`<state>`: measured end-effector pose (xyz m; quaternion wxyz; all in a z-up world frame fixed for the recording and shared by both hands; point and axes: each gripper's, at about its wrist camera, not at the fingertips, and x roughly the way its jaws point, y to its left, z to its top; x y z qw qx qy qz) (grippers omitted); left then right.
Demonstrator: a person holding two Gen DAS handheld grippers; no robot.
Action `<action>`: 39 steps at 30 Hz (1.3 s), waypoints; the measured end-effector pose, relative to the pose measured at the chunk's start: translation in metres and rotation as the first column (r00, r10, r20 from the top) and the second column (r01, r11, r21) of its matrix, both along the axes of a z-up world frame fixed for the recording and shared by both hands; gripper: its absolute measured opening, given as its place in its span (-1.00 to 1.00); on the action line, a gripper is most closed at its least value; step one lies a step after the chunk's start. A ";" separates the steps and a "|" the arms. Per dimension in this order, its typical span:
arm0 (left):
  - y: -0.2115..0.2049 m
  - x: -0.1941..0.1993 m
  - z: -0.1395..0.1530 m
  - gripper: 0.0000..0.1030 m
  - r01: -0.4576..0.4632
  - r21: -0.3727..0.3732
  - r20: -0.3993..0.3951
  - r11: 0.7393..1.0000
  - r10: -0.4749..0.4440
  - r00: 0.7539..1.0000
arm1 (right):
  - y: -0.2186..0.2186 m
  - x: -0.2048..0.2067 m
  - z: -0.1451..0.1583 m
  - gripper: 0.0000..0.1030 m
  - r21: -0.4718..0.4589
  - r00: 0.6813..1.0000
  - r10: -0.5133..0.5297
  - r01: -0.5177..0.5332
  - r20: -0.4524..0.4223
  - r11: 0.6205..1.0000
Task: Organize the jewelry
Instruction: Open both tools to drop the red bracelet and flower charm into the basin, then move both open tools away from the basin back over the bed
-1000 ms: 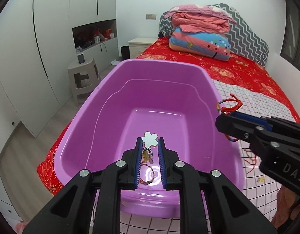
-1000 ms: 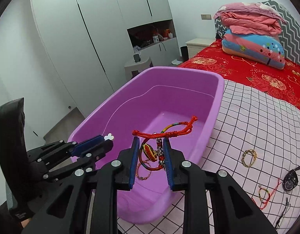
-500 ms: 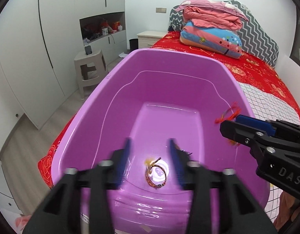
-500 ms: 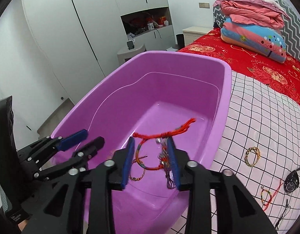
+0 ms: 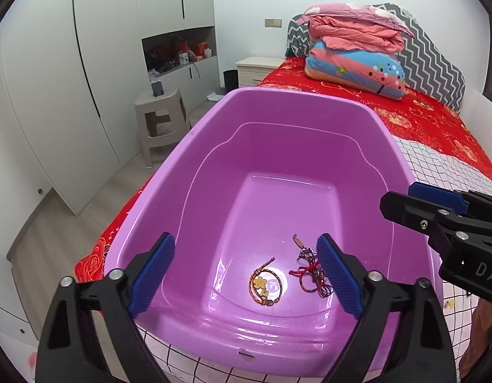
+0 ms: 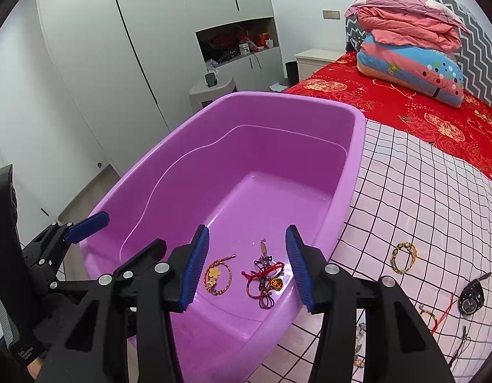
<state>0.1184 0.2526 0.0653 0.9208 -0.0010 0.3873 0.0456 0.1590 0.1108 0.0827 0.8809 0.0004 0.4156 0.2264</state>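
Observation:
A purple plastic tub stands on the checked cloth on the bed. On its floor lie a gold flower bracelet and a tangle of red cord bracelets. My left gripper is open and empty above the tub's near end. My right gripper is open and empty above the same end. The right gripper shows in the left wrist view; the left gripper shows in the right wrist view.
More jewelry lies on the checked cloth right of the tub: a gold bracelet, a black watch, a red cord. Folded quilts sit at the bed's head. A stool and white wardrobes stand to the left.
Both grippers have opened and let their jewelry drop into the tub. The flower bracelet and the red cord bracelets now lie on the tub floor.

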 end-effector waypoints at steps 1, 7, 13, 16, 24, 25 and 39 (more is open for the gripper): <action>0.000 0.000 0.001 0.76 0.000 0.001 0.000 1.000 0.000 1.000 | -0.001 -0.001 0.000 -0.07 -0.001 1.000 0.000 0.000 0.001 1.000; -0.002 -0.006 0.004 0.80 -0.008 -0.001 -0.007 1.000 0.008 1.000 | -0.010 -0.008 0.003 -0.05 0.003 1.000 -0.012 0.012 0.006 1.000; -0.006 -0.013 0.008 0.84 -0.015 -0.005 -0.003 1.000 0.015 1.000 | -0.020 -0.014 0.006 -0.04 0.007 1.000 -0.024 0.024 0.010 1.000; -0.008 -0.016 0.010 0.84 -0.017 -0.010 -0.005 1.000 0.017 1.000 | -0.023 -0.019 0.008 -0.02 0.001 1.000 -0.025 0.025 0.017 1.000; -0.015 -0.025 0.013 0.84 -0.033 -0.031 -0.008 0.999 0.033 0.999 | -0.039 -0.033 0.009 0.01 0.009 0.999 -0.042 0.042 0.019 0.999; -0.016 -0.026 0.014 0.85 -0.035 -0.034 -0.009 0.999 0.035 0.999 | -0.042 -0.034 0.008 0.01 0.010 0.999 -0.046 0.046 0.017 0.999; -0.048 -0.049 0.023 0.87 -0.029 -0.069 0.003 0.997 0.029 1.000 | -0.090 -0.065 0.006 0.03 0.033 0.995 -0.102 0.101 0.018 0.994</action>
